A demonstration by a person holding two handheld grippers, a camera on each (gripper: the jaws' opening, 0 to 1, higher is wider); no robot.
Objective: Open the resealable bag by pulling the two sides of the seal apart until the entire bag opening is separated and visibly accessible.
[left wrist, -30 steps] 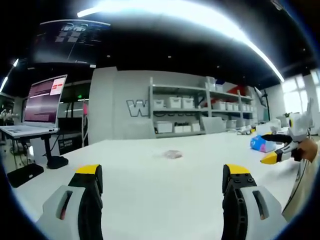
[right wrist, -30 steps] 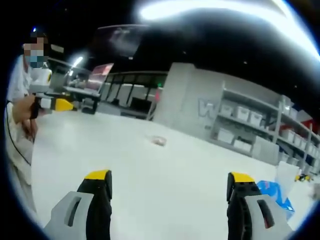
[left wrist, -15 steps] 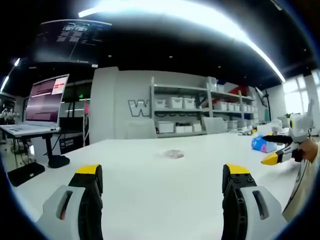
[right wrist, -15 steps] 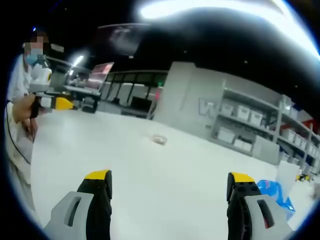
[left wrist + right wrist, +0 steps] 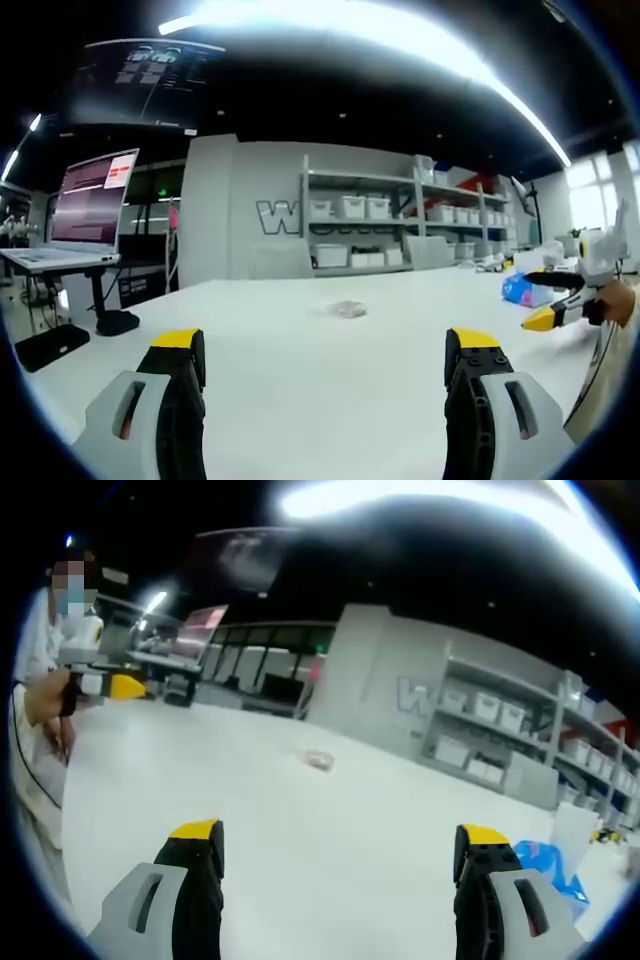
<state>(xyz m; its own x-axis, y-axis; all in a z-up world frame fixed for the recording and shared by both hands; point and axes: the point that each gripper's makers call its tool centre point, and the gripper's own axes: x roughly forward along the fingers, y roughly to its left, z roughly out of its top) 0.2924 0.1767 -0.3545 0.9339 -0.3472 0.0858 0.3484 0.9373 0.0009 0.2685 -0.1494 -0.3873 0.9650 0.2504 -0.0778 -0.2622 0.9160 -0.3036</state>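
A small clear resealable bag [image 5: 346,309] lies flat on the white table [image 5: 300,380], far ahead of both grippers; in the right gripper view the bag [image 5: 319,761] sits near mid-table. My left gripper [image 5: 325,345] is open, its yellow-tipped jaws wide apart over bare table. My right gripper [image 5: 340,835] is open too and holds nothing. The right gripper [image 5: 555,300] enters the left gripper view from the right edge, held by a hand. The left gripper [image 5: 110,687] shows at the left of the right gripper view.
A blue packet [image 5: 520,289] lies on the table at the right, also seen as the blue packet [image 5: 548,865] beside my right jaw. A laptop on a stand [image 5: 80,215] is at the left. Shelves with white bins [image 5: 390,225] line the back wall. A person [image 5: 45,680] stands at left.
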